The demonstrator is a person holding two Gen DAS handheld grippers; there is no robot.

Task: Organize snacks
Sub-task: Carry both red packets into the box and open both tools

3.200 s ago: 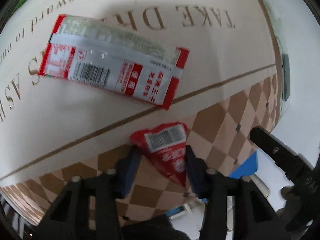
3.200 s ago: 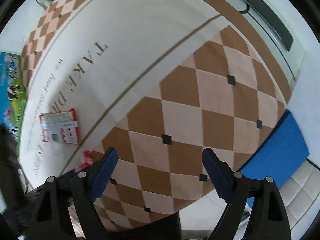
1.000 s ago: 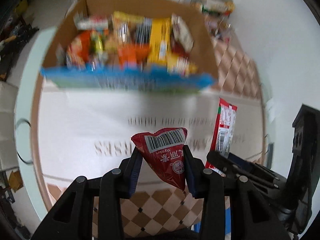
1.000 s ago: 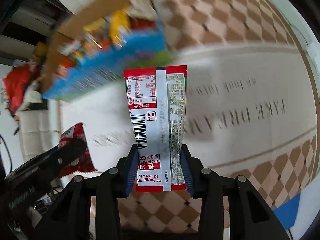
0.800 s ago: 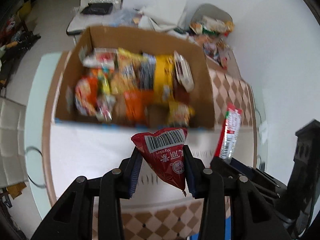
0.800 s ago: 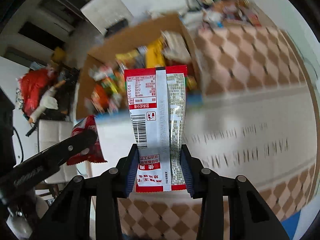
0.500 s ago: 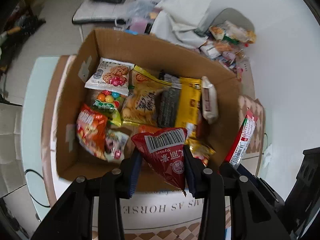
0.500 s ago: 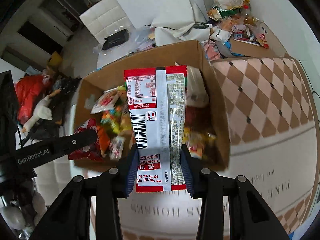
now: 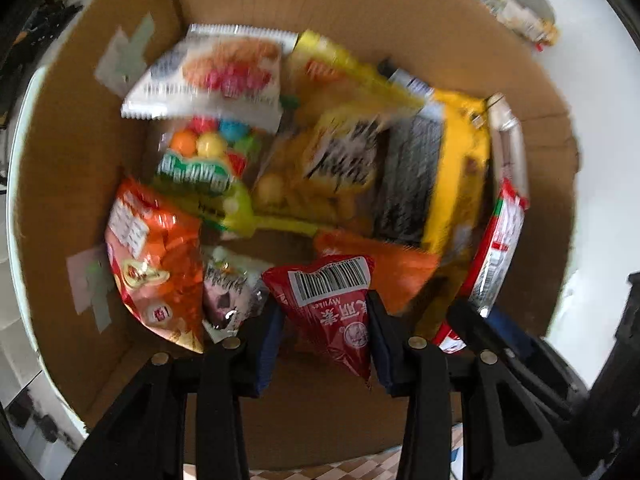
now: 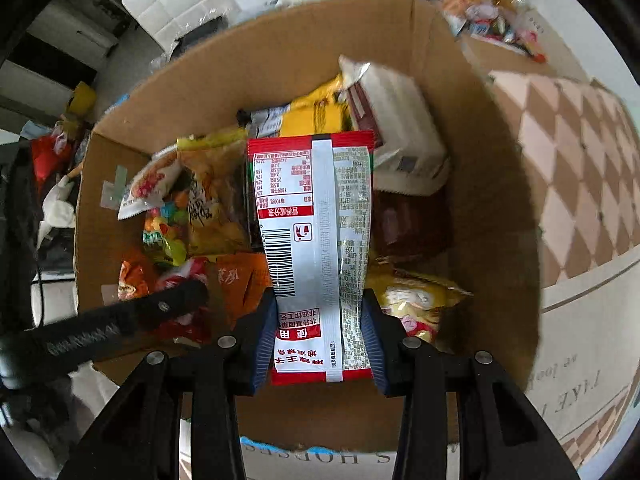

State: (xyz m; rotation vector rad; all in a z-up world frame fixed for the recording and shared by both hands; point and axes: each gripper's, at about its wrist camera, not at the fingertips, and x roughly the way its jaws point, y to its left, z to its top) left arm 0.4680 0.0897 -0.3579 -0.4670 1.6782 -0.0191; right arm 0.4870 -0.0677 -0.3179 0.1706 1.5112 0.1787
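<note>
My left gripper (image 9: 325, 312) is shut on a small red triangular snack packet (image 9: 328, 300) with a barcode, held inside the open cardboard box (image 9: 72, 152) just above the snacks. In the right wrist view my right gripper (image 10: 320, 320) is shut on a long red and silver snack packet (image 10: 316, 240), hanging over the middle of the same box (image 10: 492, 208). That long packet (image 9: 498, 248) shows at the right edge of the left wrist view. The left gripper's finger (image 10: 120, 324) reaches in from the left in the right wrist view.
The box holds several snack bags: an orange bag (image 9: 156, 264), a candy bag (image 9: 200, 156), yellow bags (image 9: 456, 176) and a white pack (image 10: 400, 136). It stands on a mat with a checkered border (image 10: 580, 184). More snacks (image 10: 484, 12) lie behind it.
Both grippers have carried their packets from over the mat to above the box and down into its opening. The box now fills both views.
</note>
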